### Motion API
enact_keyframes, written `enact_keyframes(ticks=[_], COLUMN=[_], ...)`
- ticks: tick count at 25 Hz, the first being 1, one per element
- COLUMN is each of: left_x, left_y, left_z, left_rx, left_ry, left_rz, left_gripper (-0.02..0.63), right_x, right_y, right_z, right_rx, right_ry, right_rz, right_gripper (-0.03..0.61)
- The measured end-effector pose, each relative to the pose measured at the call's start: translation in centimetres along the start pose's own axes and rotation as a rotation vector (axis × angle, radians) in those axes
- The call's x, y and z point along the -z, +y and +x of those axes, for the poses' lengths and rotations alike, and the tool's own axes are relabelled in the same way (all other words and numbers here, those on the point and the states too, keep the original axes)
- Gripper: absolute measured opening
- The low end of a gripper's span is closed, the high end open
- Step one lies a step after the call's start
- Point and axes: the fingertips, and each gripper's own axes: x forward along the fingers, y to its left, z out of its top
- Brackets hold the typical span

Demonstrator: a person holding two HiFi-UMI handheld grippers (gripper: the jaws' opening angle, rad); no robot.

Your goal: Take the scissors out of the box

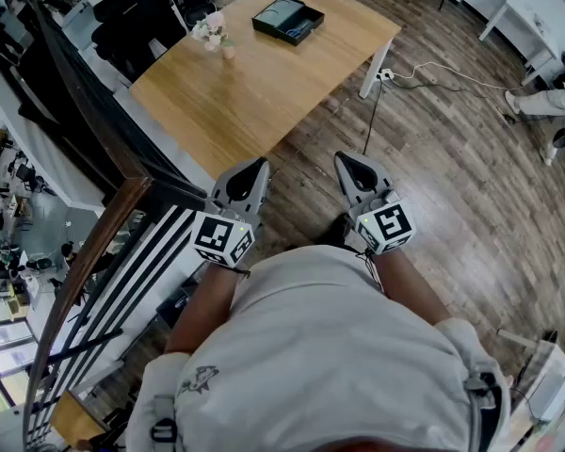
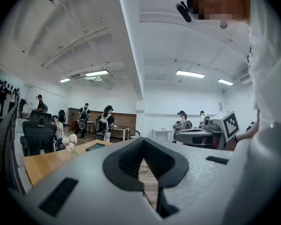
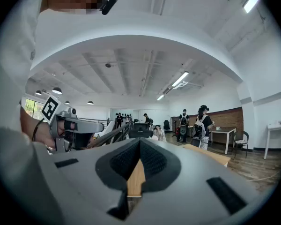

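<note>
A dark open box point(image 1: 288, 19) lies at the far end of the wooden table point(image 1: 254, 92). Something bluish shows inside it; I cannot make out the scissors. The box also shows as a dark flat shape point(image 2: 96, 146) in the left gripper view. I stand well back from the table on the wood floor. My left gripper point(image 1: 259, 164) and right gripper point(image 1: 343, 158) are held level in front of my chest, side by side, pointing toward the table. Both have their jaws together with nothing between them, as the left gripper view point(image 2: 143, 140) and right gripper view point(image 3: 139, 140) show.
A small bunch of pale flowers point(image 1: 213, 32) stands on the table left of the box. A dark stair railing point(image 1: 104, 234) runs along my left. Black office chairs point(image 1: 137, 17) sit beyond the table. A cable point(image 1: 433, 75) trails on the floor. Several people stand far back.
</note>
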Motion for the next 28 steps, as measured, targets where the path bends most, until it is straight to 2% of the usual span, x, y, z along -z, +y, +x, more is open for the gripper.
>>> enact_keyframes(ticks=[11,22,28], left_x=[0.5,1.5,3.2], left_y=[0.1,0.5,0.7], left_z=[0.8,3.7,7.1], left_rx=[0.000,-0.002,-0.009], left_ry=[0.005,0.032,0.066], left_rz=[-0.011,-0.028,-0.043], left_gripper=[0.005,0.005,0.005], right_x=[0.6,1.1,2.5], right_y=[-1.3,-4.5,-8.1], right_z=[0.1,0.9,1.6], right_rx=[0.008,0.001,-0.023], right_ry=[0.001,0.026,0.046], right_rz=[0.008,-0.006,-0.010], right_gripper=[0.003,0.006,0.086])
